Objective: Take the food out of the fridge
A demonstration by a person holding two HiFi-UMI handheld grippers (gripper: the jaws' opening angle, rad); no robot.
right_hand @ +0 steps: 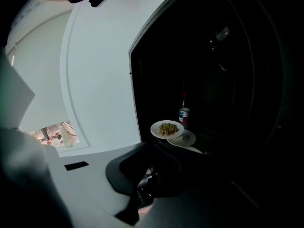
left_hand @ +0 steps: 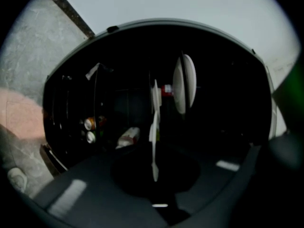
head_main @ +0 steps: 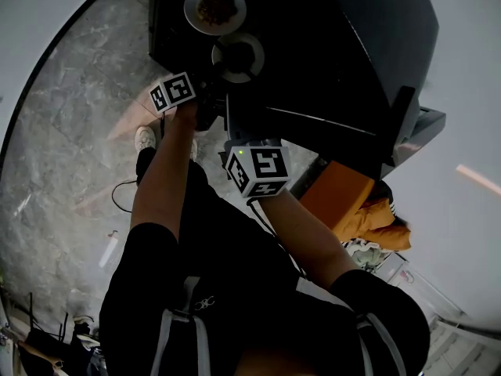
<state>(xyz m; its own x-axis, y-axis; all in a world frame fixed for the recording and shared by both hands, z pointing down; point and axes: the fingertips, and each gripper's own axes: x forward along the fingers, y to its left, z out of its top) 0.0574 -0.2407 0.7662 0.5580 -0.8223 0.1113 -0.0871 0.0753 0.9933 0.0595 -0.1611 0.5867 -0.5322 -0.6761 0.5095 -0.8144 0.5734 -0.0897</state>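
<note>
1. The plate of food (head_main: 215, 8) is sitting inside the open fridge (head_main: 352, 45). It is the farthest in of the white plates there, and a bottle (right_hand: 184, 114) is standing just behind it.
2. It is lying flat and face up, with the heap of food resting in its middle. Being round, it is showing no long axis and pointing no particular way, so only its rim is offering you a grip.
3. Your left tongs (left_hand: 159, 175) are standing wide apart and straddling the thin rim of a nearer white plate (left_hand: 153, 141). As far as I can judge, they are not clamping it.
4. Your right tongs (right_hand: 171, 184) are also gaping, gripping nothing, and hanging back behind the left ones.
5. The food plate's edge seems to be overlapping the empty plate (right_hand: 184, 138) beside it. Dragging a nearer plate out is therefore risking a nudge that tips the food.
6. If you are pinching the food plate by its rim alone, its weight is hanging out past the grip. It may sag and spill.
7. Reaching deeper past the plates is risking a knock to the bottle.
</note>
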